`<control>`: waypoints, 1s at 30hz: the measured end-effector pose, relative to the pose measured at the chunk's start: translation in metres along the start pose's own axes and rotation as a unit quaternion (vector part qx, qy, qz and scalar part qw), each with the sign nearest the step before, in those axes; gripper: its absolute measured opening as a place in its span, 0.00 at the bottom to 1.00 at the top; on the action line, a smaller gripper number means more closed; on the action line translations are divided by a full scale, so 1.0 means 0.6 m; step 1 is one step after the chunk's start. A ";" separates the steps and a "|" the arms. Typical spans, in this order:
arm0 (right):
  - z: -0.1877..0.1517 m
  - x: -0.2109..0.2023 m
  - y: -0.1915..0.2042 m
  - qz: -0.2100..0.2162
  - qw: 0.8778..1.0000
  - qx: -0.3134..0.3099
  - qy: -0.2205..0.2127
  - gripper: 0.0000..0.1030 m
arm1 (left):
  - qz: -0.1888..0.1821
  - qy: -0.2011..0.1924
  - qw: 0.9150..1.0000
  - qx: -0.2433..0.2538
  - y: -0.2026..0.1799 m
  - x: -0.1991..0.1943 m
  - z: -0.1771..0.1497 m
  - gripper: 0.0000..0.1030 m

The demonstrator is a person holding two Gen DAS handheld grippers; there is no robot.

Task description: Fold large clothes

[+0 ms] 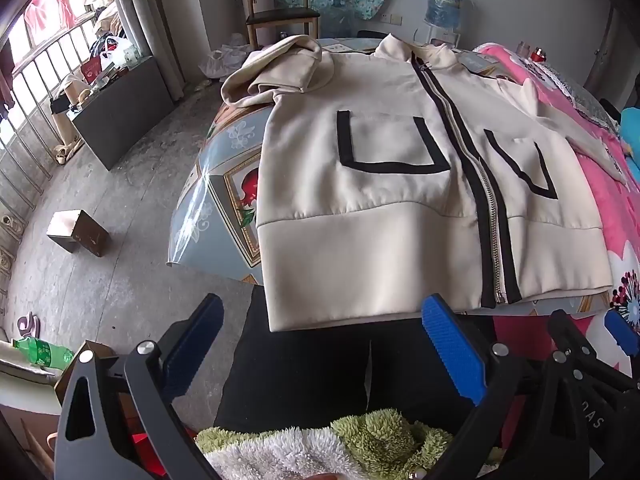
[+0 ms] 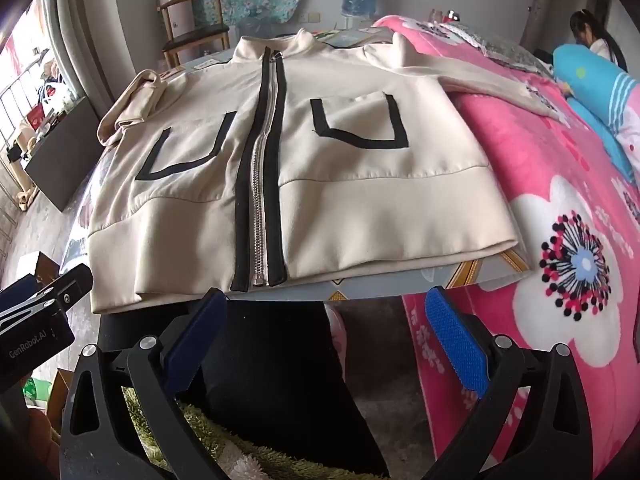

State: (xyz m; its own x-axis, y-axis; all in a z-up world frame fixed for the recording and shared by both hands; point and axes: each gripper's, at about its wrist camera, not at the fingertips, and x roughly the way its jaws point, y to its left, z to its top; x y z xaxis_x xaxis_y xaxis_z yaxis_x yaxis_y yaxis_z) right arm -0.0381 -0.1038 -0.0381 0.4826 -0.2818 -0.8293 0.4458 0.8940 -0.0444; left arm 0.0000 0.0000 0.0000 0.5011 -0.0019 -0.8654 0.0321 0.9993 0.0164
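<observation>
Jacket: lying flat, zipped, hem overhanging the table near edge (one sleeve trailing onto the pink blanket).
Left gripper: hovering wide, holding nothing.
Right gripper: gaping wide, empty.
Progress: folding not yet begun.

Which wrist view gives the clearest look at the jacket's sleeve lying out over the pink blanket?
The right wrist view: the sleeve runs unbroken from the jacket across the pink blanket. In the left wrist view, that sleeve is squeezed into the right edge, its far end hard to follow.
</observation>
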 end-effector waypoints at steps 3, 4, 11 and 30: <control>0.000 0.000 0.000 0.002 1.000 -0.001 0.000 0.94 | 0.000 0.000 1.000 0.000 -0.001 0.001 0.000 0.95; 0.000 0.001 0.001 0.001 1.000 -0.002 0.000 0.94 | 0.000 0.001 1.000 0.000 -0.001 0.001 0.000 0.95; 0.004 -0.004 0.002 0.000 1.000 -0.005 -0.002 0.94 | -0.003 0.000 1.000 -0.002 -0.001 0.001 0.001 0.95; 0.009 -0.013 0.013 -0.003 1.000 -0.007 -0.007 0.94 | -0.006 0.001 1.000 -0.005 0.005 0.001 0.000 0.95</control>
State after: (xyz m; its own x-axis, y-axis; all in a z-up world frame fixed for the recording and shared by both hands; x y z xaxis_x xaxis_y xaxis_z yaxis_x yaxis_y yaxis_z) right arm -0.0342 -0.0966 -0.0289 0.4904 -0.2929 -0.8208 0.4384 0.8969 -0.0581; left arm 0.0004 0.0032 -0.0007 0.4989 -0.0141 -0.8666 0.0287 0.9996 0.0003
